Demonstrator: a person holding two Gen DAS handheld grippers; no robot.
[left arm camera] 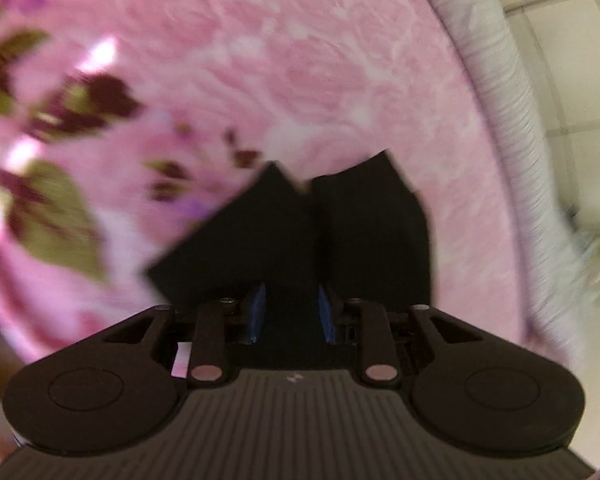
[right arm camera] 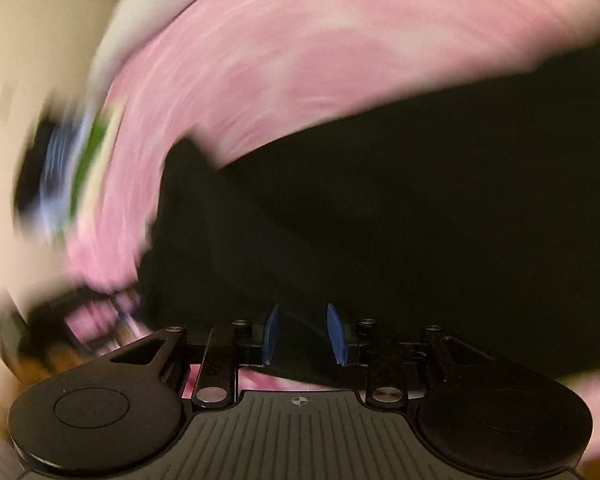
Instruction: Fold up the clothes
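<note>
A black garment (left arm camera: 364,224) hangs from my left gripper (left arm camera: 292,292) above a pink flowered blanket (left arm camera: 292,64). The cloth drapes over the fingers and hides their tips. Only the blue pads (left arm camera: 260,312) show, with black cloth pinched between them. In the right wrist view the same black garment (right arm camera: 420,208) spreads wide to the right, over the blanket (right arm camera: 320,60). My right gripper (right arm camera: 302,328) is shut on a fold of it between its blue pads (right arm camera: 270,332). That view is heavily blurred by motion.
The blanket has dark red and green flower prints (left arm camera: 56,216) on the left. A white ribbed bed edge (left arm camera: 512,128) curves down the right, with a pale tiled floor (left arm camera: 572,60) beyond it. A blurred blue, green and black object (right arm camera: 64,168) lies at the right view's left.
</note>
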